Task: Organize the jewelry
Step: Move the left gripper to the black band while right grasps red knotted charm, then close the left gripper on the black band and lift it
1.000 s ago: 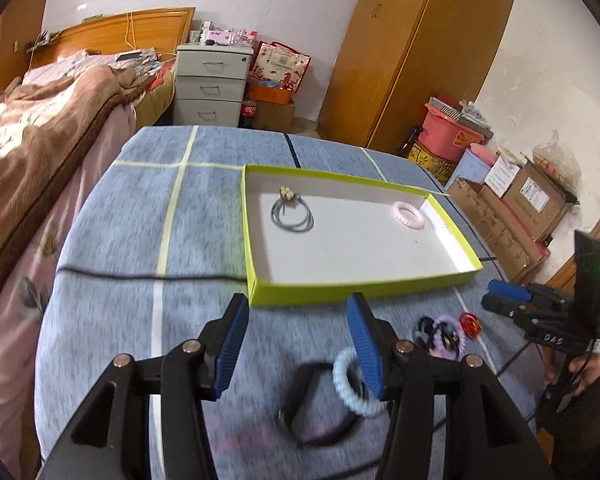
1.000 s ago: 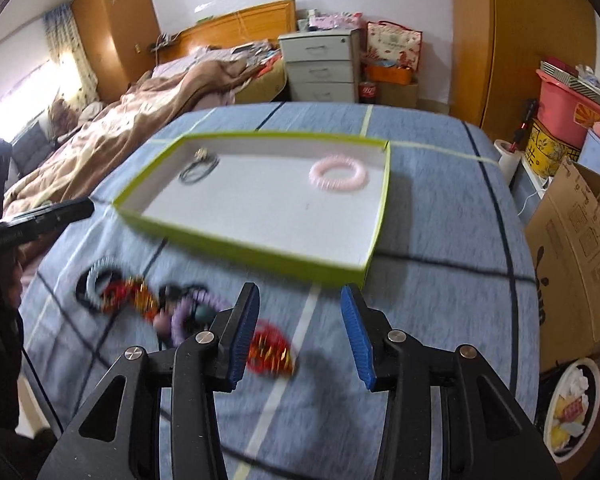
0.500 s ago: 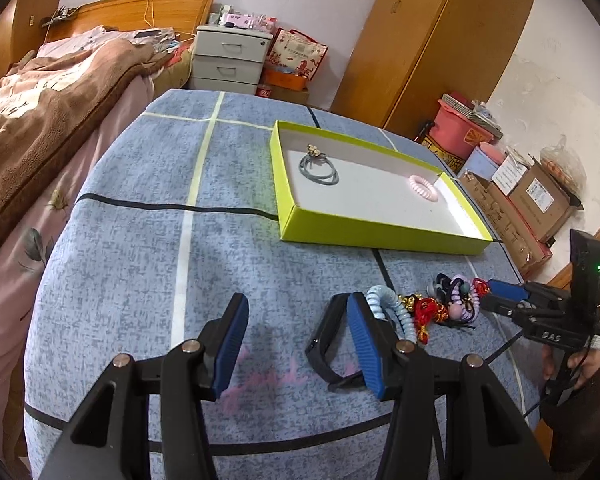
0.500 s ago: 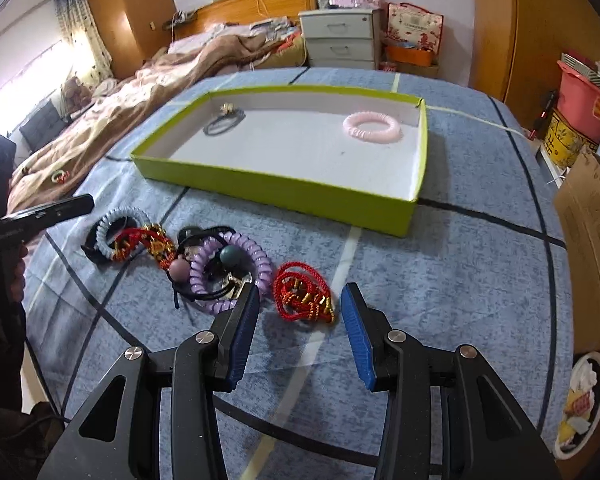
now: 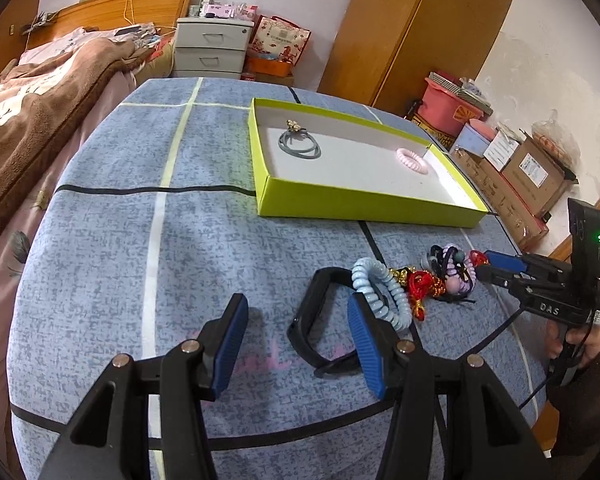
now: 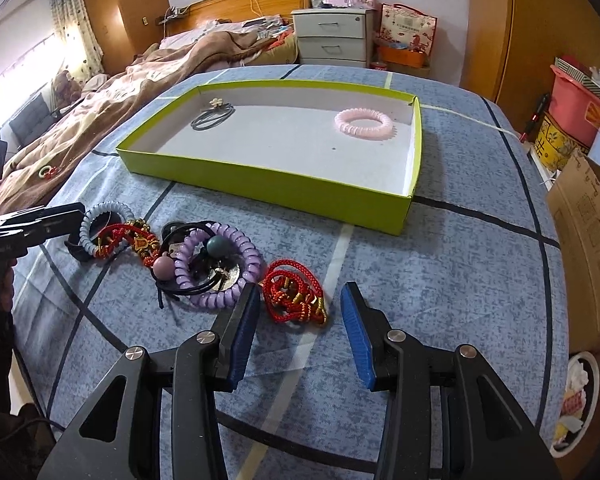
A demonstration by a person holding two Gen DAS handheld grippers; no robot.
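A lime-green tray (image 5: pixel 364 208) (image 6: pixel 260 184) lies on the blue cloth and holds a grey hair tie (image 5: pixel 299 146) (image 6: pixel 213 117) and a pink coil band (image 5: pixel 413 160) (image 6: pixel 364 123). Loose pieces lie in front of it: a black band (image 5: pixel 314 320), a light-blue coil (image 5: pixel 382 292) (image 6: pixel 85 224), a purple coil (image 6: pixel 220 268) and a red cord bracelet (image 6: pixel 294 296). My left gripper (image 5: pixel 296 336) is open and empty, its right finger by the blue coil. My right gripper (image 6: pixel 300 328) is open and empty, its jaws either side of the red bracelet, just short of it.
The cloth-covered table (image 5: pixel 140 240) drops off at the near edge. A bed (image 6: pixel 100 92) lies to the left, cardboard boxes (image 6: pixel 584 216) and a pink bin (image 6: pixel 576 100) to the right, a drawer unit (image 6: pixel 332 36) and wardrobe behind.
Both grippers have pulled back from the tray and dropped lower toward the loose pile. The right one has closed in on the red bracelet. Both stay open.
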